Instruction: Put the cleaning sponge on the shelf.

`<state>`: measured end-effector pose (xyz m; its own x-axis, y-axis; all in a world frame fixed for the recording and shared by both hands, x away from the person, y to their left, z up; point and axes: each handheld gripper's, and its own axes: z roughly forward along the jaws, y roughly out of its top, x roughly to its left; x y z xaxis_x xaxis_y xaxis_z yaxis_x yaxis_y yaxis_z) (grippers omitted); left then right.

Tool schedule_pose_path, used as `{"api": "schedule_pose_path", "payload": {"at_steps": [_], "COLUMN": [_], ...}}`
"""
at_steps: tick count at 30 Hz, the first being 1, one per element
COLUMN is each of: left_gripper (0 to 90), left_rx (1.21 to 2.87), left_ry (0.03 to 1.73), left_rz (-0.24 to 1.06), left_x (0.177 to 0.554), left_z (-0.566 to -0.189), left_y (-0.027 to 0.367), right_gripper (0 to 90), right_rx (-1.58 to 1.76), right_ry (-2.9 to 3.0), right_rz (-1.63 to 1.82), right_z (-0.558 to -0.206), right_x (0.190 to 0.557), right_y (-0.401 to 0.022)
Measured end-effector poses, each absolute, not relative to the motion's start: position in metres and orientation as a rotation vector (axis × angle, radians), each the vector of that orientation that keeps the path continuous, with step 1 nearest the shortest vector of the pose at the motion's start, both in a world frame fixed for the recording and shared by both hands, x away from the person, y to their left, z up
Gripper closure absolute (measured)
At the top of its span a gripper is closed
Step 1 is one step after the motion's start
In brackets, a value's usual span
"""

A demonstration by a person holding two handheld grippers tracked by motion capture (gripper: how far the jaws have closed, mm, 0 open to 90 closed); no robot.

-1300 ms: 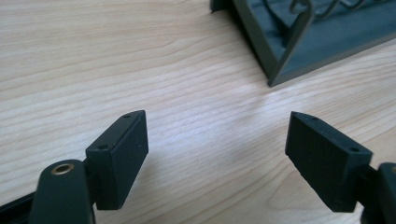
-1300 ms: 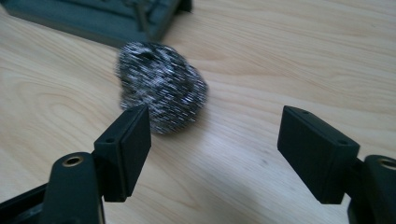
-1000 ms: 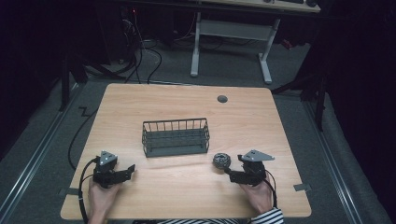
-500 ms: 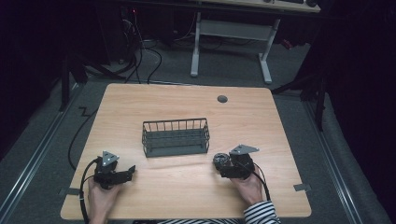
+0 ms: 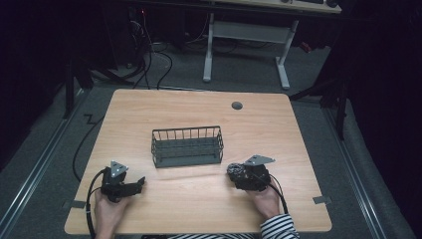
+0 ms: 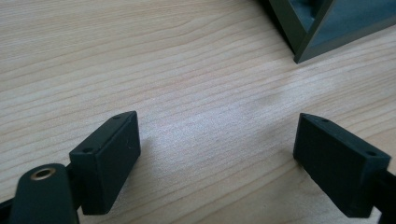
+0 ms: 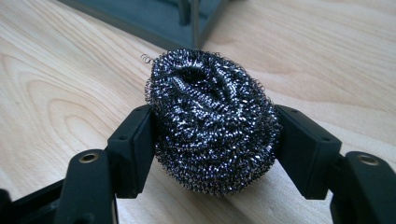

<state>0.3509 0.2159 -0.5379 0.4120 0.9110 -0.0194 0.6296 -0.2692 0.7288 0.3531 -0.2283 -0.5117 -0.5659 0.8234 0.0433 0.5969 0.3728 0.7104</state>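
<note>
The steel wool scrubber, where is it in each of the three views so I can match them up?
High view: the steel wool scrubber lies on the table, right of centre, at the tip of the right claw.
Right gripper view: the scrubber sits mid-picture, pressed between the two black jaws.
Left gripper view: not in it; bare table between open jaws.
Shared landmark: the wire basket, whose corner shows top right in the left gripper view and along the top in the right gripper view.

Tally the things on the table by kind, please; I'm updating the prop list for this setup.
Wire basket: 1
Steel wool scourer: 1, clamped in the right hand-held gripper
Hand-held grippers: 2, counting the open left hand-held gripper
Total: 4
</note>
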Motion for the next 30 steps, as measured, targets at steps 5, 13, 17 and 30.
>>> {"api": "schedule_pose_path", "payload": {"at_steps": [5,13,17,30], "left_gripper": [15.1,15.1,15.2,15.9], "left_rx": [2.003,2.0,2.0,2.001], "left_ry": [1.305,1.307,1.307,1.305], "left_rz": [0.542,0.544,0.544,0.543], "left_x": [0.351,0.351,0.351,0.351], "left_z": [-0.538,-0.538,-0.538,-0.538], "left_y": [0.216,0.216,0.216,0.216], "right_gripper": [34.1,34.8,35.3,35.7], "right_rx": [1.212,1.177,1.155,1.099], "right_ry": [2.333,2.317,2.316,2.304], "right_rz": [1.009,1.095,1.12,1.187], "right_z": [-0.504,-0.48,-0.468,-0.427], "right_x": [0.352,0.353,0.355,0.37], "right_y": [-0.228,-0.227,-0.229,-0.23]}}
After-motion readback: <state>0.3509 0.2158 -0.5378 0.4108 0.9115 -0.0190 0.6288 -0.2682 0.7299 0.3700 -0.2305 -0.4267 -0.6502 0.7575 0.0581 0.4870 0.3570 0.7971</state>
